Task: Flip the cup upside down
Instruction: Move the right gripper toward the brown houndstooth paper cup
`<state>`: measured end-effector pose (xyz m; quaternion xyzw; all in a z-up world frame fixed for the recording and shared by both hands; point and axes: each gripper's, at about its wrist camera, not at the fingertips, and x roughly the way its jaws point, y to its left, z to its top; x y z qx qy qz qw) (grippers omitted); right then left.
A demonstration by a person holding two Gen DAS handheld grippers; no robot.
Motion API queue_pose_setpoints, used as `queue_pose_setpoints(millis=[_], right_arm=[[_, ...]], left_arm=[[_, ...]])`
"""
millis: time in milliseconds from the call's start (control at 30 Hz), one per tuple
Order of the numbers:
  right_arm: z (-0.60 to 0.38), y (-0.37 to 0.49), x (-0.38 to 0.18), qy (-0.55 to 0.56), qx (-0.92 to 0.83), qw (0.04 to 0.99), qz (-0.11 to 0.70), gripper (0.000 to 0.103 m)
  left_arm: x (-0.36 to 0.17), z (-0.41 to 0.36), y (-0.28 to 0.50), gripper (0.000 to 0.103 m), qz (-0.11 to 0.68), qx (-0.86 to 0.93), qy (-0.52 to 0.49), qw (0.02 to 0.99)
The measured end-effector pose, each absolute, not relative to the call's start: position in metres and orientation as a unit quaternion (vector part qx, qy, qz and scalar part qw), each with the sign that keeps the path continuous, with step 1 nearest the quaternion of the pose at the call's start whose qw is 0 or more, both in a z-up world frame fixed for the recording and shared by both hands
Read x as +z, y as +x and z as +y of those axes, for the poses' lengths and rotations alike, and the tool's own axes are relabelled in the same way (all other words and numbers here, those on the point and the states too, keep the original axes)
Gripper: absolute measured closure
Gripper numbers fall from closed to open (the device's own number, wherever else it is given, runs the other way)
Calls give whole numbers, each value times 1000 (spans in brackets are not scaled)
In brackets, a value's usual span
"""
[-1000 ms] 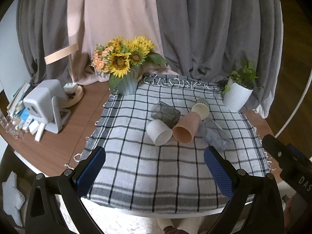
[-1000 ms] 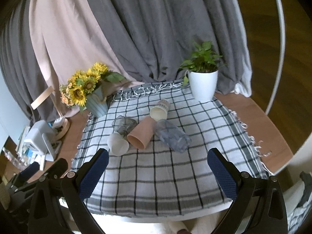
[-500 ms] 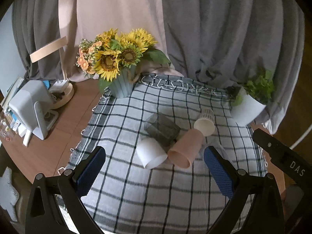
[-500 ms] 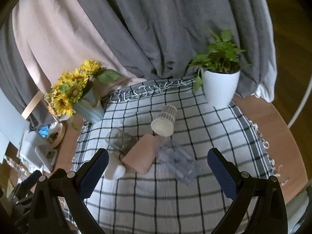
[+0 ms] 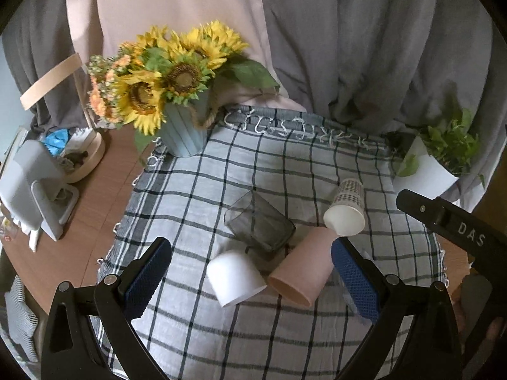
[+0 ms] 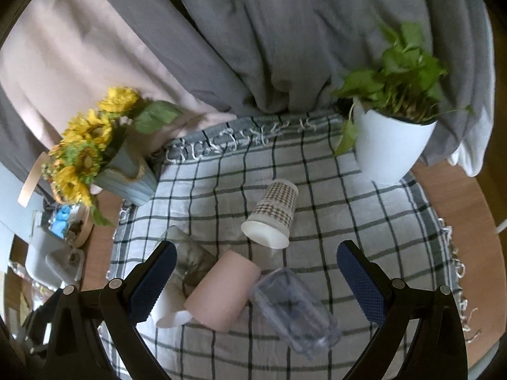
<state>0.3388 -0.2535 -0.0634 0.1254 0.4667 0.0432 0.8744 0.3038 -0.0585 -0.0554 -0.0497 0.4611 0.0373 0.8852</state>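
Note:
Several cups lie on their sides on the checked cloth (image 5: 285, 171): a white cup (image 5: 236, 277), a pink cup (image 5: 301, 277), a dark smoky glass (image 5: 258, 224), a plaid paper cup (image 5: 345, 212) and a clear plastic cup (image 6: 294, 308). In the right wrist view I see the pink cup (image 6: 221, 289), the plaid cup (image 6: 272, 215) and the smoky glass (image 6: 190, 258). My left gripper (image 5: 250, 283) is open, its fingers either side of the white and pink cups. My right gripper (image 6: 253, 286) is open above the pink and clear cups.
A vase of sunflowers (image 5: 177, 101) stands at the cloth's back left corner. A white potted plant (image 6: 393, 126) stands at the back right. A white device (image 5: 28, 186) and a round tray (image 5: 79, 158) sit on the wooden table at left. Curtains hang behind.
Both grippers have moved forward over the table toward the cups, which now look larger and lower in both views. The cups have not moved.

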Motion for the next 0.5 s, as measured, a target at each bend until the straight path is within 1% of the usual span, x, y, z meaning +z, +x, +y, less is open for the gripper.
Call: queue_pose_setpoints(millis=[267, 500], right_arm=[[-258, 392, -92, 134, 42, 845, 516, 1], [-256, 431, -125, 137, 48, 815, 561, 2]], left_arm=[[-79, -66, 343, 0, 507, 34, -53, 860], [-93, -69, 360, 0, 523, 49, -51, 849]])
